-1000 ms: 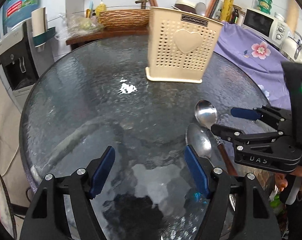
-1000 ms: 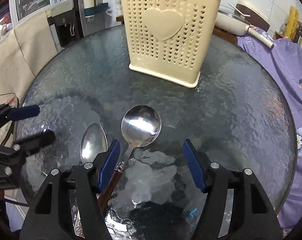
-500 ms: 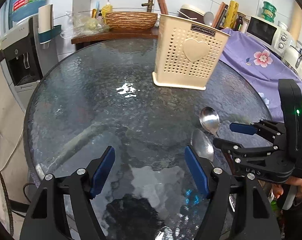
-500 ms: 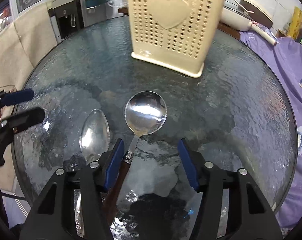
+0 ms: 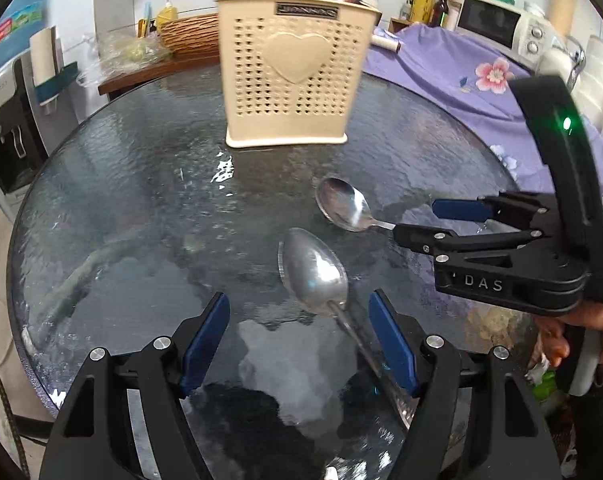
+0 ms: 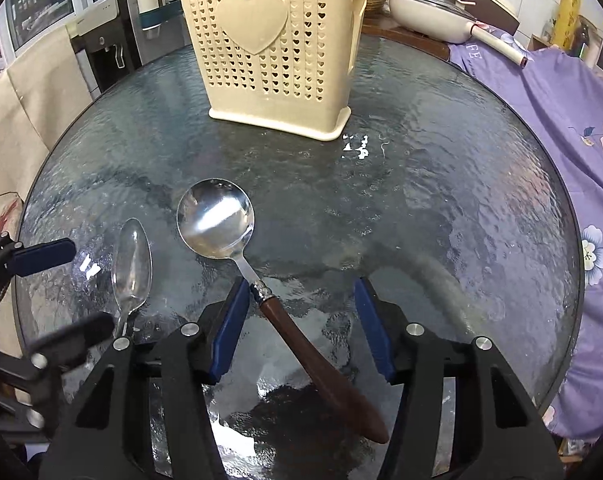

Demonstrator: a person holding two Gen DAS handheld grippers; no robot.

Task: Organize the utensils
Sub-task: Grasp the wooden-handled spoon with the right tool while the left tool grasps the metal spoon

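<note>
Two spoons lie side by side on the round glass table (image 5: 121, 184). The all-metal spoon (image 5: 313, 276) has its thin handle between the fingers of my left gripper (image 5: 297, 340), close to the right pad; the jaws are open. The round-bowled spoon (image 6: 215, 220) with a brown wooden handle (image 6: 313, 356) runs between the fingers of my right gripper (image 6: 301, 320), which is open and not pressing on it. A cream perforated utensil holder (image 5: 289, 76) with a heart stands upright behind them, with several handles sticking out. Each view shows the other gripper: right gripper (image 5: 433, 222), left gripper (image 6: 61, 294).
A purple flowered cloth (image 6: 561, 120) covers a surface right of the table. A water dispenser (image 5: 9, 128) stands at the left. Behind are a wicker basket (image 5: 189, 32), a microwave (image 5: 497, 24) and a pan (image 6: 433, 12). A person's hand (image 5: 573, 320) holds the right gripper.
Both grippers shifted sideways over their spoons: each handle, earlier beside or under a finger, now lies between the fingers. The right jaws narrowed a little. The spoons have not moved.
</note>
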